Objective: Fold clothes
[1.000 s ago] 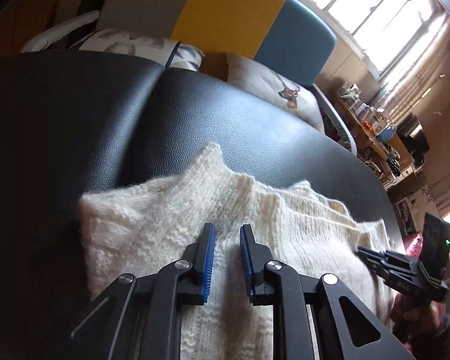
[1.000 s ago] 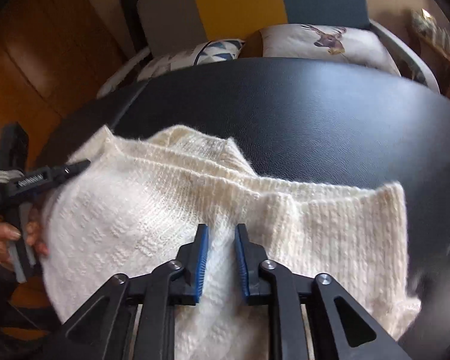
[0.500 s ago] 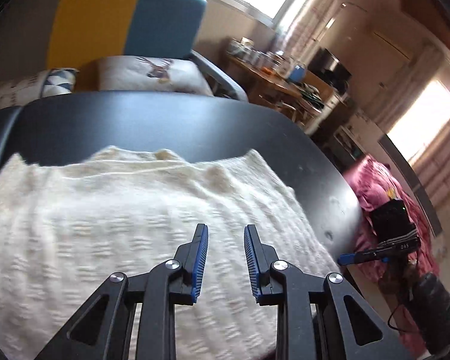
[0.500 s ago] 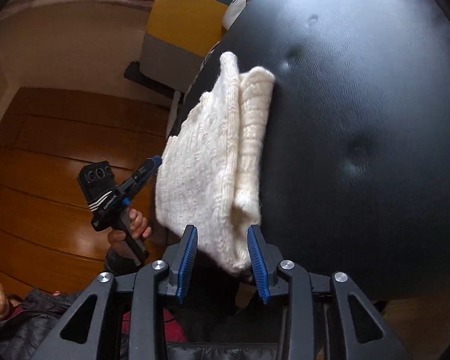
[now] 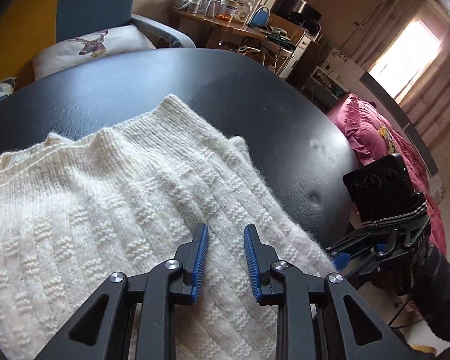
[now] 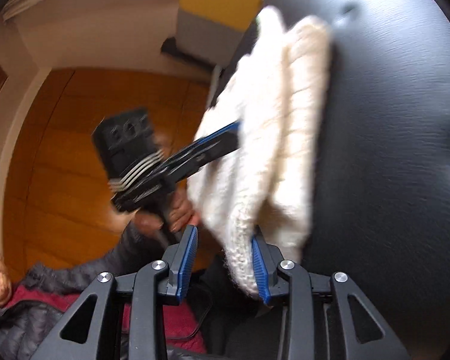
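A cream knit sweater (image 5: 105,210) lies folded on a black leather surface (image 5: 255,90). My left gripper (image 5: 225,229) hovers over the sweater's near right part, jaws a little apart, with nothing between the pads. In the right wrist view the sweater (image 6: 270,150) shows edge-on as stacked layers. Its near corner hangs between the jaws of my right gripper (image 6: 223,234); it brushes the right pad and stands clear of the left one. The left gripper (image 6: 234,132) appears there, blurred, over the sweater. The right gripper (image 5: 342,258) sits at the surface's right edge.
Behind the surface stands a yellow-and-blue chair with a deer cushion (image 5: 99,45). A cluttered wooden table (image 5: 225,21) and magenta bedding (image 5: 375,138) lie to the right. A person in a dark puffy jacket (image 6: 45,300) is close by, against a wooden wall (image 6: 60,150).
The left gripper slid right across the sweater and its jaws widened slightly. The right gripper swung off the sweater top, rolled, and opened around the sweater's near corner at the surface edge.
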A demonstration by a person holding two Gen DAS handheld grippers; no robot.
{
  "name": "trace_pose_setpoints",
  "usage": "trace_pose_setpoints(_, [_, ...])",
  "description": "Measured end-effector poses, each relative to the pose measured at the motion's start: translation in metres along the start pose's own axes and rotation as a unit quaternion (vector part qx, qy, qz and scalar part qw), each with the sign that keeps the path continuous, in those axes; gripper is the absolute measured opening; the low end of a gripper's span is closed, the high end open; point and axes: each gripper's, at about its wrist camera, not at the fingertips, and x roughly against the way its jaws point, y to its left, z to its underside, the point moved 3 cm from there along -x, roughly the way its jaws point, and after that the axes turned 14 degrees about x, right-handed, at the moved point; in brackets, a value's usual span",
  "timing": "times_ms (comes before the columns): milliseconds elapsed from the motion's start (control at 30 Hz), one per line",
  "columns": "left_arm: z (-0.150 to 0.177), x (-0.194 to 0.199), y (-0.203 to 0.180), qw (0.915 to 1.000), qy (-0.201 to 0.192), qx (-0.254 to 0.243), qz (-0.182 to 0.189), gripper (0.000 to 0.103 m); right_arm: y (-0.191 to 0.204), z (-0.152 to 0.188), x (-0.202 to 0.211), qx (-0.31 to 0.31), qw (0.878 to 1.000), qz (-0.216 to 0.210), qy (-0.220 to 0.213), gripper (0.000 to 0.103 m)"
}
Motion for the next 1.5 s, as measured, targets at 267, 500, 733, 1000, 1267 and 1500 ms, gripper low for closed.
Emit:
trace_pose_setpoints(267, [-0.002, -0.01, 0.008, 0.9996, 0.015, 0.019, 0.013, 0.025, 0.004, 0.009, -0.014, 0.029, 0.982, 0.066, 0.174, 0.021])
trace_pose_setpoints(500, [-0.001, 0.006, 0.015, 0.9976, -0.002, 0.058, 0.038, 0.025, 0.025, -0.015, 0.002, 0.044, 0.978, 0.15, 0.135, 0.031])
trace_pose_setpoints(733, [0.025, 0.085, 0.066, 0.9906, -0.082, 0.104, 0.037, 0.026, 0.071, -0.06, 0.016, 0.101, 0.975, 0.197, -0.001, 0.035])
trace_pose_setpoints(1000, [0.095, 0.212, 0.207, 0.9464, -0.194, 0.255, -0.041, 0.032, 0.075, -0.11, -0.097, 0.148, 0.958, 0.241, -0.047, 0.035])
trace_pose_setpoints(1267, [0.148, 0.256, 0.288, 0.9304, -0.215, 0.292, -0.05, 0.04, 0.027, -0.124, -0.096, 0.102, 0.934, 0.343, 0.0, 0.021])
trace_pose_setpoints(1500, [0.137, 0.216, 0.29, 0.9506, -0.157, 0.265, 0.039, 0.039, 0.014, -0.132, -0.083, 0.103, 0.92, 0.377, 0.023, 0.017])
